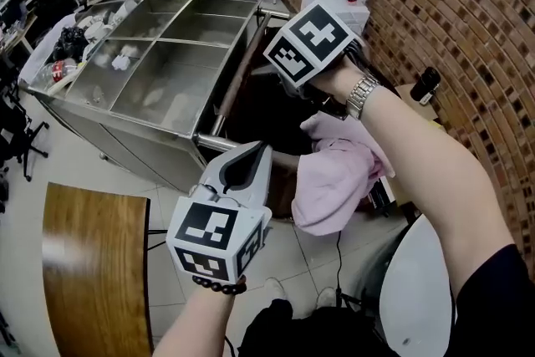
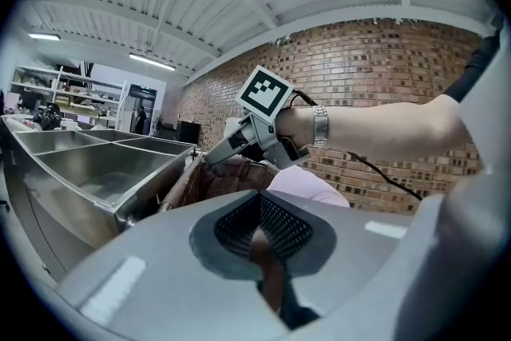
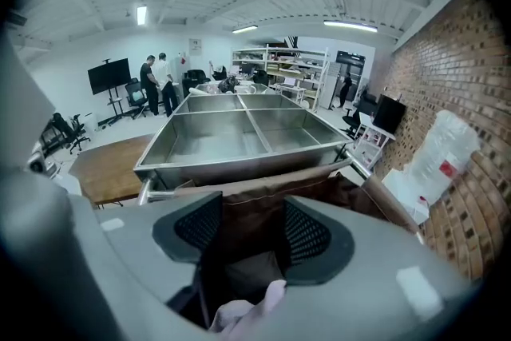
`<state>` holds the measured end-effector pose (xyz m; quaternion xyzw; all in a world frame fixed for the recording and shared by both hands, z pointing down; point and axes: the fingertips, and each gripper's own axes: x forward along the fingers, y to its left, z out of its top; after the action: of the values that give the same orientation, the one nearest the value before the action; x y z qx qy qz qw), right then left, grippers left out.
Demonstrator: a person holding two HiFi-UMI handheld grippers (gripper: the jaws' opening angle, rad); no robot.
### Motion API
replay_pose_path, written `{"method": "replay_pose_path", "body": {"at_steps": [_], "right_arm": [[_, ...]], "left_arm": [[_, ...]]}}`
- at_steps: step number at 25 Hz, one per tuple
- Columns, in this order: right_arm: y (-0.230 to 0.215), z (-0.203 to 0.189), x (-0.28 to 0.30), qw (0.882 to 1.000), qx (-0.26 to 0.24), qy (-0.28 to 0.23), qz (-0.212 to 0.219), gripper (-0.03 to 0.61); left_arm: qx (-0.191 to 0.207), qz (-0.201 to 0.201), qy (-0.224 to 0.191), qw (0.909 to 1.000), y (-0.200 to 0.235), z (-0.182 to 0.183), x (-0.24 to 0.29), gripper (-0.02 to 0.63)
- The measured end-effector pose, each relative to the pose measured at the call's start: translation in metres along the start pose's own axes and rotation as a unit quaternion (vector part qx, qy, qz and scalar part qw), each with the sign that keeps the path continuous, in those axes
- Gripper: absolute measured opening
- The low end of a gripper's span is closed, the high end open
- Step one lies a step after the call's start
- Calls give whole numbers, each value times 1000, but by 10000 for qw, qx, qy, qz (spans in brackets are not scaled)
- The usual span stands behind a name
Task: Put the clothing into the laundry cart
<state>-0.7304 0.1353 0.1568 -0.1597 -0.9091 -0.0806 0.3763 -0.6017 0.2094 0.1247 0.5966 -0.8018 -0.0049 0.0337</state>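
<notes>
Here, pink garment (image 1: 334, 180) hanging lengthwise down cart (image 3: 239, 189) rim, right fingers (image 3: 307, 231) apart, left fingers (image 2: 279, 224) together.

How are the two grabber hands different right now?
The right gripper has its jaws apart; the left gripper has its jaws together. The right gripper tilts down toward the brown laundry cart, above the pink clothing; the left gripper points level. Both are grey and carry a black-and-white marker cube.
</notes>
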Motion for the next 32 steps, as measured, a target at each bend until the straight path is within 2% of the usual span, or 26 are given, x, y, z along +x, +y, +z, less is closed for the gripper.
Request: {"method": "replay_pose_path", "body": {"at_steps": [7,11,21,25,32], "right_arm": [[7,-7,-42,9996,-96,-272,-59,232],[16,-18,-70,9987,-169,-472,-100,195],[50,-60,-132,9948,-351,-946,-106,121],[73,-85,-156,9936,-328,-1082,74,103],[109,-113,-213,9797,-149,-1997,47,45]], "left_arm": [[24,-22,35,10000,-23,4,5,2],[72,40,61,9999,-39,10,2,2],[49,284,180,9994,-75,14,2,2],[38,346,204,9992,-100,20,0,2],[57,470,224,9986,-138,20,-13,2]]}}
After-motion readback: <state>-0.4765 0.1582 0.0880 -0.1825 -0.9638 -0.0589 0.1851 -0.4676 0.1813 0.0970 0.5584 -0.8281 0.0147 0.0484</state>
